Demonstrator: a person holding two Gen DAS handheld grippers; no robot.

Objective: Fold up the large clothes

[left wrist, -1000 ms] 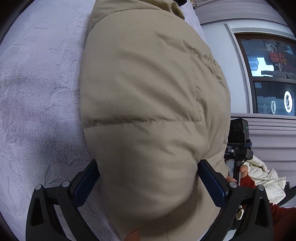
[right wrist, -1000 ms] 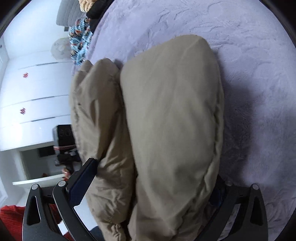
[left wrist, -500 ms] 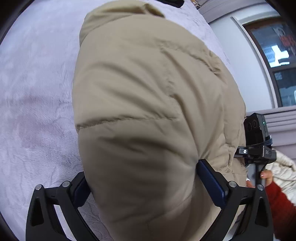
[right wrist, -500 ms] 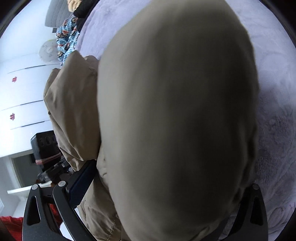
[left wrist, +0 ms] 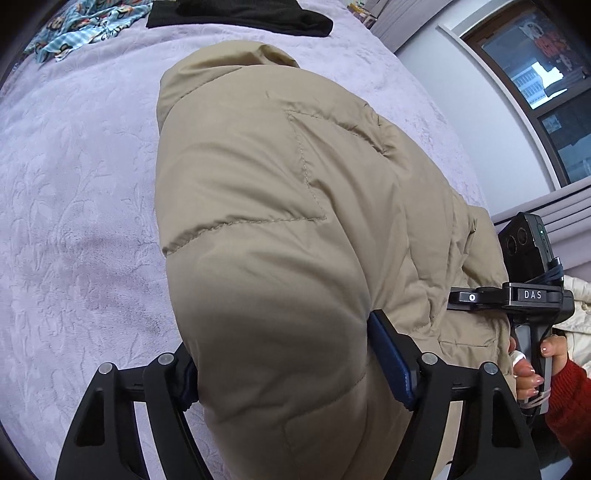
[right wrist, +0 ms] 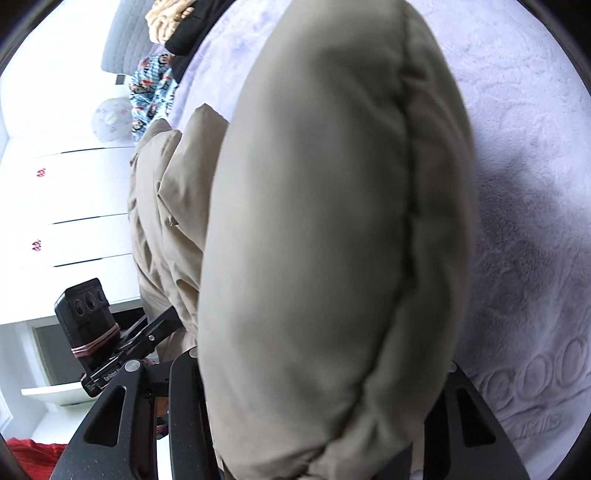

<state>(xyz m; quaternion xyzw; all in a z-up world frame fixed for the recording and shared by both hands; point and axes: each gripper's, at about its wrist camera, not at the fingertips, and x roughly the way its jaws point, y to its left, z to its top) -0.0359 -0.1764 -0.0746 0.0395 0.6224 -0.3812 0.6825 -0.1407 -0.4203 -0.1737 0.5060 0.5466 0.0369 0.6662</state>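
A beige puffer jacket [left wrist: 277, 184] lies bunched on the lilac bed cover [left wrist: 74, 184]. My left gripper [left wrist: 284, 350] has a thick padded fold bulging between its jaws, which are closing; the blue pad [left wrist: 388, 354] presses into the fabric. In the right wrist view the jacket [right wrist: 332, 184] fills the middle. My right gripper [right wrist: 321, 365] is also closing, its black fingers squeezing a fat roll of it from both sides. Its pads are hidden by the fabric. The hand [left wrist: 528, 365] with a red sleeve holds the right gripper's handle at the jacket's right edge.
A black garment [left wrist: 240, 14] and a blue patterned one [left wrist: 81, 26] lie at the far end of the bed. A window [left wrist: 546, 74] and a white padded garment [left wrist: 580, 295] are at the right. White drawers [right wrist: 55, 184] stand beyond the bed's left side.
Both pairs of jaws have narrowed onto the jacket. The left view has risen and tilted, bringing the far garments into sight. The held roll has swelled to fill the right view.
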